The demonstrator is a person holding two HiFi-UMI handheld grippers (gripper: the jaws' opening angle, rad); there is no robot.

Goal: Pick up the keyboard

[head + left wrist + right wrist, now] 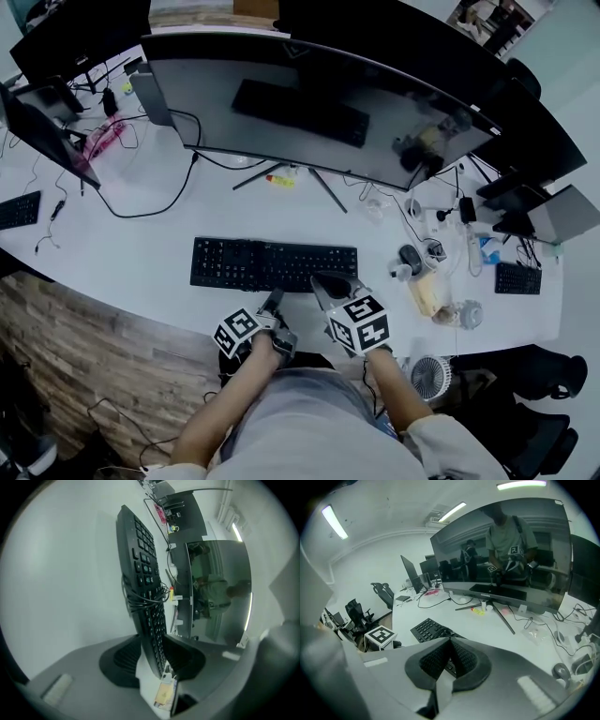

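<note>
Black flat plastic keyboard (274, 265) lies on the white tabletop (141, 253), in front of the big curved dark monitor (319, 103), long side towards me. I have both tools down at its near edge.

Left tongs (157, 656) are rolled onto their side so one pad goes over the key face and the other under the base. The left gripper view shows the keyboard edge-on between the pads, and they look pinched on it. I read this as the grip: taking the thin edge is the only way to get hold of a flat board lying on a surface.

Right tongs (451, 656) are pressed together with nothing in them, tips hanging over the near edge further right. My guess is they act as a steadying point, not a second grip.

A thin black cable (145, 599) is looped round the keyboard's middle, so it should come up as one bundle.

Step in hand: grasp made, lift not yet done. One risk is that a one-sided pinch lets the far end sag or swing.
</note>
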